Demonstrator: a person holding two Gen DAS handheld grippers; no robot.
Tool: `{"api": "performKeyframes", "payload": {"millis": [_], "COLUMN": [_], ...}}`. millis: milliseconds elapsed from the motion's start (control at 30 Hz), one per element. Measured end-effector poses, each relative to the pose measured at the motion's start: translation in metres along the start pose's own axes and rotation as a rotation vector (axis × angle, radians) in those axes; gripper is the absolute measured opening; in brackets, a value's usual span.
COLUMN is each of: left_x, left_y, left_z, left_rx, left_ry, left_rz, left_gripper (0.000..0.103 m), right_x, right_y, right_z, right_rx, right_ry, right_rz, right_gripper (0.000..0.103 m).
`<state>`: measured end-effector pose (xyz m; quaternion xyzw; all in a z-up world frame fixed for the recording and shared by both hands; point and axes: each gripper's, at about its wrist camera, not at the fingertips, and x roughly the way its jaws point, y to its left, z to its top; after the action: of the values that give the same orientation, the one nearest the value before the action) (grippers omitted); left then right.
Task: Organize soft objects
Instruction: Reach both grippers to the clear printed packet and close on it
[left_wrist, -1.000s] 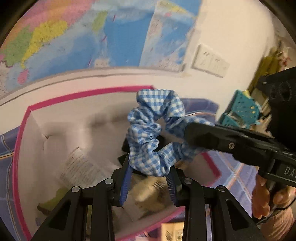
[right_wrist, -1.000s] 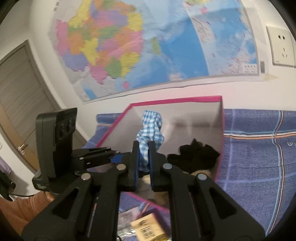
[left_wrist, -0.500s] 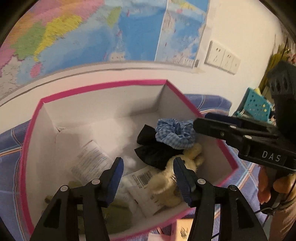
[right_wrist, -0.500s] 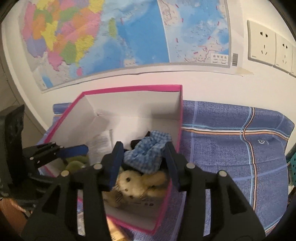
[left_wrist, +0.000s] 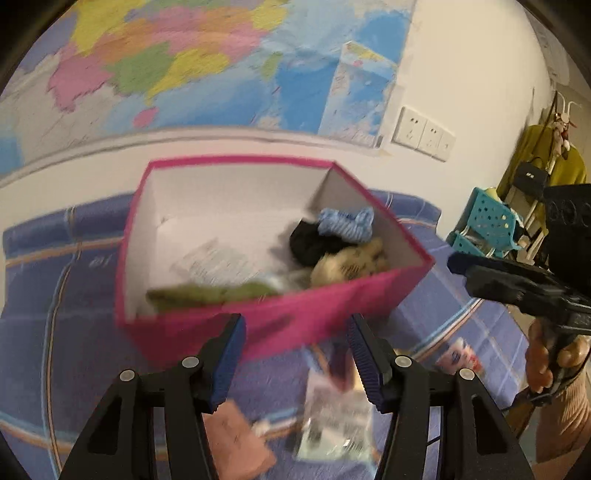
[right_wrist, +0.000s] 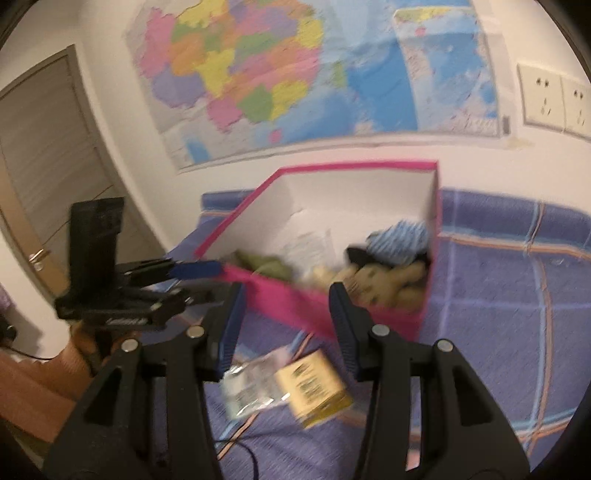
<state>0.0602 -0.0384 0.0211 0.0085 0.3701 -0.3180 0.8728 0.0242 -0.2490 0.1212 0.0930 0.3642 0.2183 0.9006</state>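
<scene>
The blue gingham scrunchie (left_wrist: 345, 223) (right_wrist: 400, 240) lies inside the pink box (left_wrist: 240, 160) (right_wrist: 354, 166), on a black cloth (left_wrist: 310, 242) and beside a beige plush toy (left_wrist: 351, 260) (right_wrist: 384, 284). A green soft item (left_wrist: 210, 293) (right_wrist: 269, 264) rests at the box's near left. My left gripper (left_wrist: 295, 323) (right_wrist: 207, 269) hovers open in front of the box's near wall, with nothing between its fingers. My right gripper (right_wrist: 287, 295) (left_wrist: 465, 266) is open too, held off the box's near right corner and holding nothing.
On the blue checked cloth (right_wrist: 517, 295) before the box lie a clear packet (left_wrist: 332, 417) (right_wrist: 251, 384), a yellow carton (right_wrist: 314, 387), a pink flat item (left_wrist: 236, 435) and a small packet (left_wrist: 456, 356). A teal basket (left_wrist: 487, 221) stands at right. The wall with a map is close behind the box.
Both grippers held the scrunchie stretched over the box, then opened. The scrunchie dropped onto the black cloth inside. Both grippers have since pulled back from the box.
</scene>
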Motion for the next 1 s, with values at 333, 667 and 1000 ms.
{"api": "performKeyframes", "payload": {"millis": [333, 667, 1000], "left_x": [0.003, 0.020, 0.028], "left_y": [0.007, -0.011, -0.014], "left_z": [-0.064, -0.098, -0.103], "left_rx": [-0.072, -0.081, -0.093], "left_ry": [0.126, 0.238, 0.260], "left_rz": [-0.064, -0.134, -0.170], "left_gripper": [0.058, 0.058, 0.058], "right_x": [0.041, 0.086, 0.096], "right_y": [0.029, 0.011, -0.001], "right_z": [-0.071, -0.090, -0.092], "right_rx": [0.058, 0.149, 0.148], "right_ry": [0.196, 0.272, 0.273], "right_rz": [0.133, 0.051, -0.081], "right_gripper": [0.049, 0.048, 0.049]}}
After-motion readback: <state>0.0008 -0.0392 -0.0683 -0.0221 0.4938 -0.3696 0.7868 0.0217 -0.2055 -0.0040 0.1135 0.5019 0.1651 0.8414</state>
